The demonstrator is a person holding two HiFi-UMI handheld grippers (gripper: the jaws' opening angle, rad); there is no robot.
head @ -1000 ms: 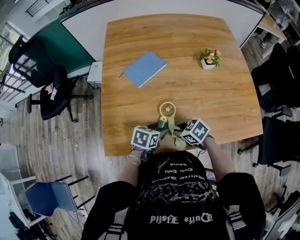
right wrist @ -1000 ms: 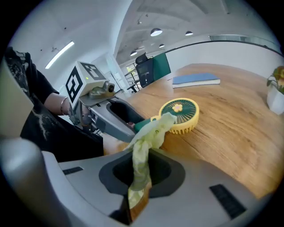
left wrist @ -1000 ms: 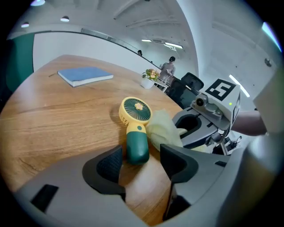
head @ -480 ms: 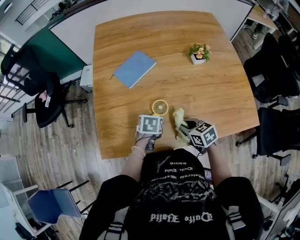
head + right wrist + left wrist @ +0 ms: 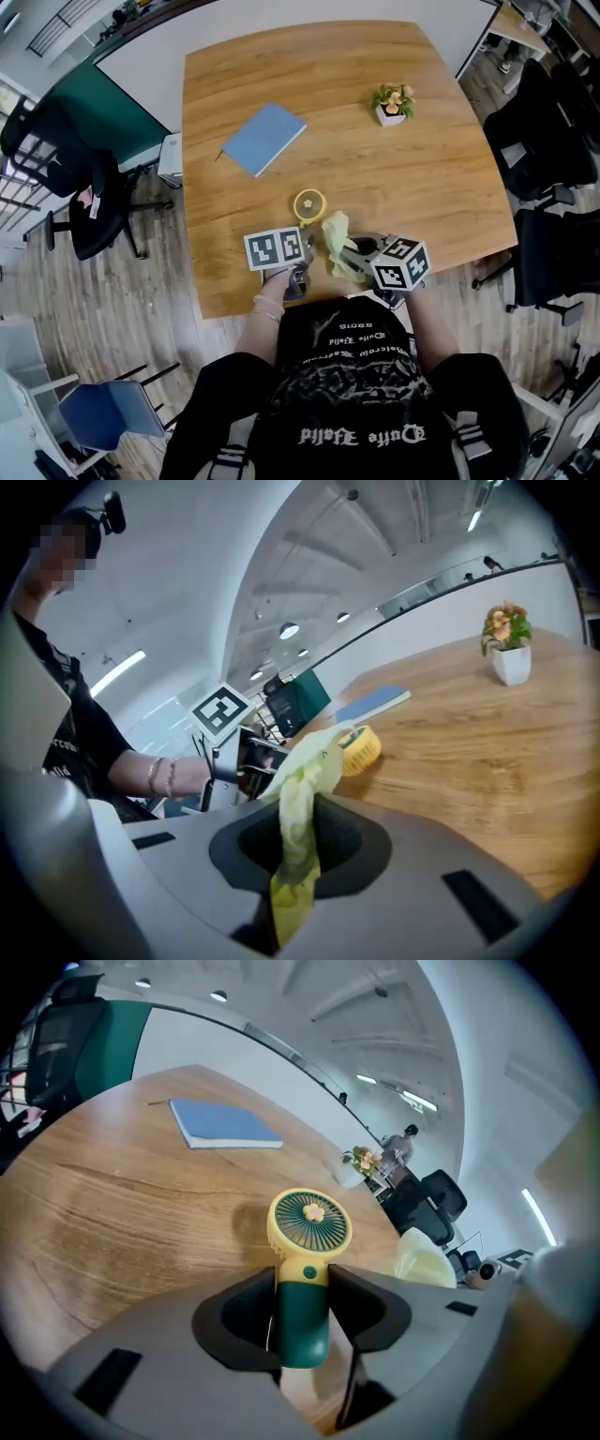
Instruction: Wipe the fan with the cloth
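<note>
Grip status: left gripper (image 5: pixel 302 1290) jaws closing on fan (image 5: pixel 309 1228), green handle btwn them, pads look in contact both sides. Right gripper (image 5: pixel 298 829) clamped on cloth (image 5: pixel 306 766), yellow bunch sticking out past jaws. Step, my read: fan pickup/steady, wipe not started. Next needs firm hold on handle, then cloth brought across grille. Fan head sits over table (image 5: pixel 375 169) near front edge, cloth just beside it on its right; contact unclear.
</note>
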